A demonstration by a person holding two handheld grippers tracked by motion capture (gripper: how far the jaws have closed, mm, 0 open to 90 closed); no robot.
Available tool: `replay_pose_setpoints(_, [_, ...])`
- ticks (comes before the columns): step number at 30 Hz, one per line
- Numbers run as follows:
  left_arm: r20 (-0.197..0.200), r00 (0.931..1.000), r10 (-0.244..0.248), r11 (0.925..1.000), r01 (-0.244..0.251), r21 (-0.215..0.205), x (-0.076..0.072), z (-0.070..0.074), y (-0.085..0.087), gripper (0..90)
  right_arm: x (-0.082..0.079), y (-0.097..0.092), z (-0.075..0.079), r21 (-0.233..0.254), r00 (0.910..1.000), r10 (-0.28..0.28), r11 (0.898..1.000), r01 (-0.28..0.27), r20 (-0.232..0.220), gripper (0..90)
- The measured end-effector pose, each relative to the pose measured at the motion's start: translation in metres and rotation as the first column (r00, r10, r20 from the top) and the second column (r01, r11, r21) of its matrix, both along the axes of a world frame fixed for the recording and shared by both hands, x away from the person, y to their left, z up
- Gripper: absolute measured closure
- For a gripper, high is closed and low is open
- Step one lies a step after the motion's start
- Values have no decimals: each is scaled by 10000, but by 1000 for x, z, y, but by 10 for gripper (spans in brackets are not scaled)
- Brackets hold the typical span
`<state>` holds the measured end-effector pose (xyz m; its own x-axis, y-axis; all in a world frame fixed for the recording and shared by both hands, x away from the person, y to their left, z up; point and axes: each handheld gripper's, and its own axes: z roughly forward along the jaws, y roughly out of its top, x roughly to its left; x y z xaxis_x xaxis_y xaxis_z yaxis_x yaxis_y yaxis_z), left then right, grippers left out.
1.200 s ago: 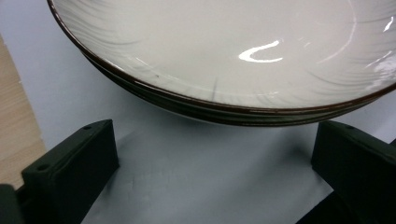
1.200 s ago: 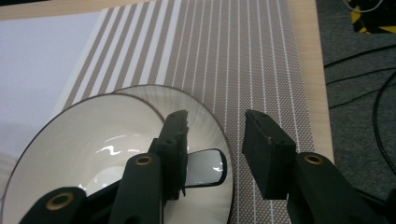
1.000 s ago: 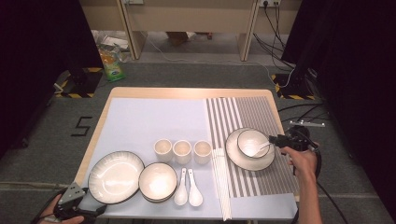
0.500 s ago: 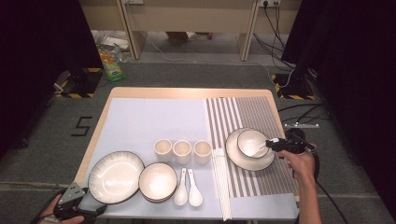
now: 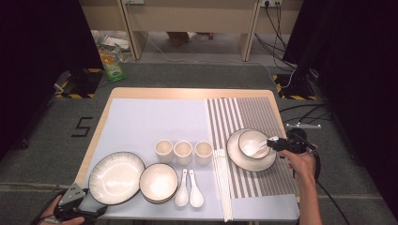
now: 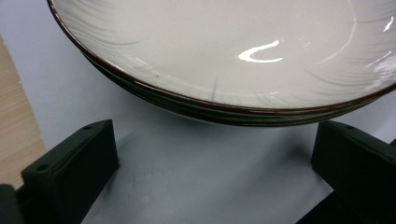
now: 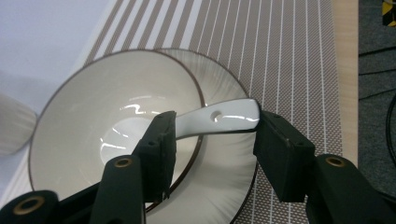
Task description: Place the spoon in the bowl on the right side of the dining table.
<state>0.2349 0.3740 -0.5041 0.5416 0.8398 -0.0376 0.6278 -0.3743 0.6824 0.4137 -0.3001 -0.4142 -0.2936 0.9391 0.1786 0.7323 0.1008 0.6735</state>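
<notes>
1. The spoon [image 7: 219,119] lies in the bowl [image 7: 93,116]: scoop inside, handle across the rim, over the plate [image 7: 224,158] on the striped mat [image 7: 280,56]
2. The right gripper [image 7: 212,140] has just been opening; its fingers [image 7: 159,140] flank the handle without clamping it, and a second ago they stood closer. Judgement: spoon released, placement complete
3. The left gripper [image 6: 212,154], fingers open, faces the large plate [image 6: 224,56] on the counter [image 5: 155,117], holding nothing
</notes>
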Motion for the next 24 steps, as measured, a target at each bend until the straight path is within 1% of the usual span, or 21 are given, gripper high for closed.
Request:
replay_pose_setpoints(3, [24,10000,0,10000,0,20,0,0,0,0,-3,-2,7,144,9998,-180,9997,178,125,480])
replay_pose_setpoints(4, [-9,10000,-10,10000,10,1,0,0,0,0,-2,-3,9,202,9995,-148,9997,142,271,480])
replay_pose_setpoints(6, [2,10000,1,10000,-1,-3,0,0,0,0,-3,-3,14,316,9991,-265,9992,255,318,480])
replay_pose_setpoints(10, [-7,10000,-6,10000,6,3,0,0,0,0,0,-3,18,253,9985,-426,9988,417,333,473])
replay_pose_setpoints(12, [-3,10000,2,10000,-2,4,0,0,0,0,2,-4,19,179,9979,-489,9987,482,427,473])
replay_pose_setpoints(14, [19,10000,-18,10000,18,-3,0,0,0,0,5,-4,17,132,9977,-600,9981,596,329,472])
replay_pose_setpoints(17, [-39,10000,-23,10000,23,9,0,0,0,0,9,-4,15,18,9961,-806,9967,806,357,473])
replay_pose_setpoints(18, [48,10000,0,10000,0,-21,0,0,0,0,10,-3,13,9,9961,-807,9967,807,364,475])
replay_pose_setpoints(19, [48,10000,0,10000,0,-21,0,0,0,0,10,-3,13,9,9961,-807,9967,807,364,475])
replay_pose_setpoints(21, [-4,10000,-7,10000,7,-3,0,0,0,0,14,2,12,10,9972,-648,9979,648,360,476])
replay_pose_setpoints(24, [37,10000,-3,10000,3,-17,0,0,0,0,16,8,11,-63,9983,-417,9991,420,404,480])
